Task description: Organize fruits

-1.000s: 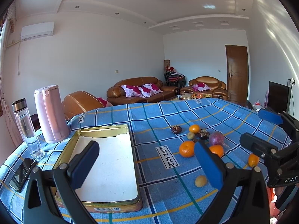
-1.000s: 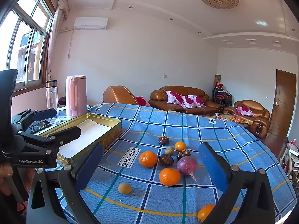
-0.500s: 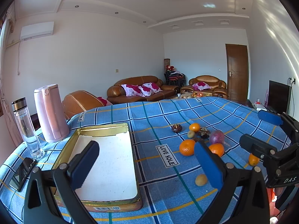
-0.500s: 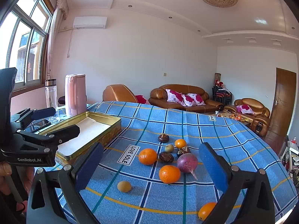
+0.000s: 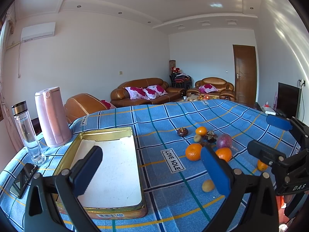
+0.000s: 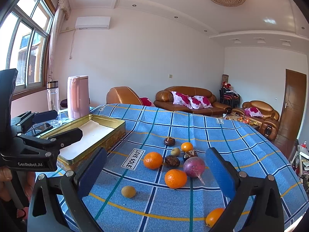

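Several fruits lie loose on the blue plaid tablecloth: a large orange (image 6: 153, 160), a second orange (image 6: 175, 178), a purple round fruit (image 6: 193, 167), a small yellowish fruit (image 6: 128, 191), dark mangosteens (image 6: 169, 141) and an orange (image 6: 214, 217) near the front edge. A gold tin tray (image 5: 108, 135) with a white floor sits empty at the left. My left gripper (image 5: 152, 172) hovers open over the tray's near right corner. My right gripper (image 6: 156, 174) hangs open above the fruit cluster, holding nothing. In the left wrist view the same cluster (image 5: 193, 151) lies right of the tray.
A pink kettle (image 5: 52, 117), a clear bottle (image 5: 28, 133) and a dark phone (image 5: 23, 176) stand left of the tray. A "LOVE SOLE" label (image 6: 133, 158) marks the cloth. Brown sofas (image 6: 185, 101) and a wooden door (image 6: 293, 104) lie beyond the table. A hand (image 6: 4, 176) grips the left tool.
Both views have shifted only slightly; the fruits sit a little lower and nearer in the right wrist view. Both grippers stay open and nothing on the table has moved.
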A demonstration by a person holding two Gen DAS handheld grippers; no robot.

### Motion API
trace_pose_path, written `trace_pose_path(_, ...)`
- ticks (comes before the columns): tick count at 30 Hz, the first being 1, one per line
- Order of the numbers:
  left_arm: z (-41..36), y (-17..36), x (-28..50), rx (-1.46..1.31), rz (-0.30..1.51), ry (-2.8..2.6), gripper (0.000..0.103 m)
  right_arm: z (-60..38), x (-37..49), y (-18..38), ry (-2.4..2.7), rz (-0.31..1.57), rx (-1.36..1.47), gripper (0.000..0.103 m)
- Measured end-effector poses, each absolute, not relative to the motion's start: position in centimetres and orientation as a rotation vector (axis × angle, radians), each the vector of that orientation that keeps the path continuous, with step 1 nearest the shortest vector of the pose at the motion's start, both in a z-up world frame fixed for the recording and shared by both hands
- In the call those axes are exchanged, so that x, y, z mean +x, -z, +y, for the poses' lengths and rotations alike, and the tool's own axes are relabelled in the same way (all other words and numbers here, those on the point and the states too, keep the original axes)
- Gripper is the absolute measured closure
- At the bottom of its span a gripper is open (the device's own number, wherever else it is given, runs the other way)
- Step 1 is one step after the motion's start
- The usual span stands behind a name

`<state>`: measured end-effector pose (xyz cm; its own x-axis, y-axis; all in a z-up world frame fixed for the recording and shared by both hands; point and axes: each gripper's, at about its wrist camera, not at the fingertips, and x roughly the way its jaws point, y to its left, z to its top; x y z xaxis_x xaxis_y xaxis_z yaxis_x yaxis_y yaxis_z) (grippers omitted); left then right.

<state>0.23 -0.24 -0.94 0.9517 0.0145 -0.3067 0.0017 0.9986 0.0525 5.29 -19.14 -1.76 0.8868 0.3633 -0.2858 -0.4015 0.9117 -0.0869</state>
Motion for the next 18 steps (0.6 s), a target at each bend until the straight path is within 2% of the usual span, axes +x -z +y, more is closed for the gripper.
trace_pose_path(18, -0.52, 1.76, 0.36, 0.065, 0.328, -0.002, 0.000, -19.86, 5.47, 2.34, -0.391, 0.277, -0.135, 0.001)
